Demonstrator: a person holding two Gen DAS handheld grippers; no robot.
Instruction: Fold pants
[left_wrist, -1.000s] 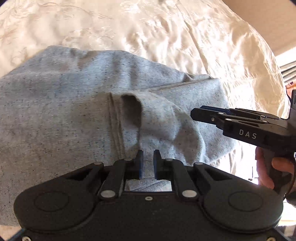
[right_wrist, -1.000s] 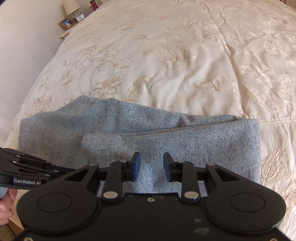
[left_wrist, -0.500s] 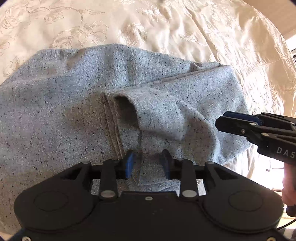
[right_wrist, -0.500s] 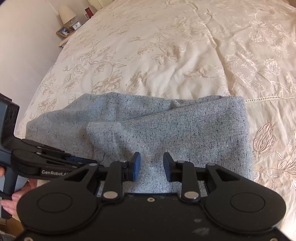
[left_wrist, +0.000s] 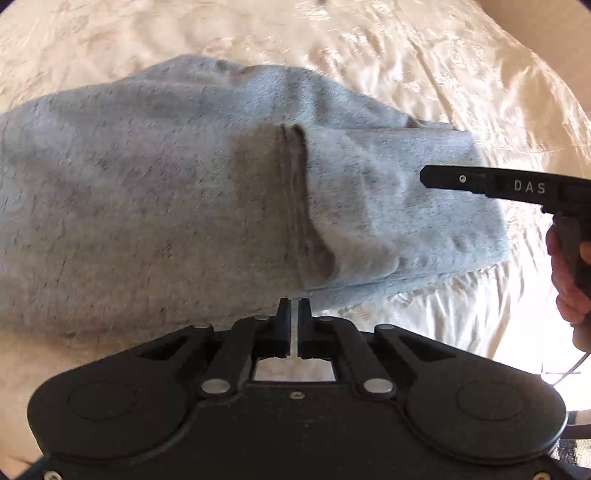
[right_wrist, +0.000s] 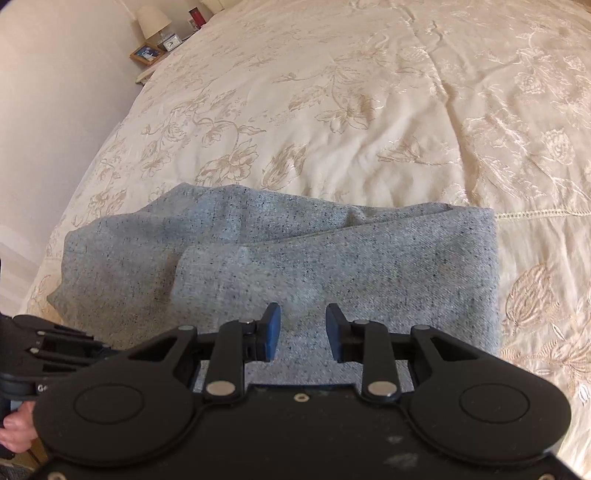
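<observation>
The grey speckled pants (left_wrist: 155, 206) lie folded in a compact stack on the cream bedspread (left_wrist: 443, 74), with a hemmed layer edge (left_wrist: 295, 192) on top. They also show in the right wrist view (right_wrist: 332, 266). My left gripper (left_wrist: 294, 306) is nearly shut with nothing between its fingers, just off the near edge of the pants. My right gripper (right_wrist: 303, 328) is open and empty above the near part of the pants. It also shows in the left wrist view (left_wrist: 480, 182), hovering over the right end of the stack.
The floral bedspread (right_wrist: 369, 110) stretches far beyond the pants. A nightstand (right_wrist: 151, 55) with a lamp, clock and photo frame stands at the far left by the wall. The bed's left edge (right_wrist: 44, 258) runs beside the pants.
My left gripper has closed from open and drawn back off the near edge of the pants, which lie released. My right gripper stays open and has lifted slightly.
</observation>
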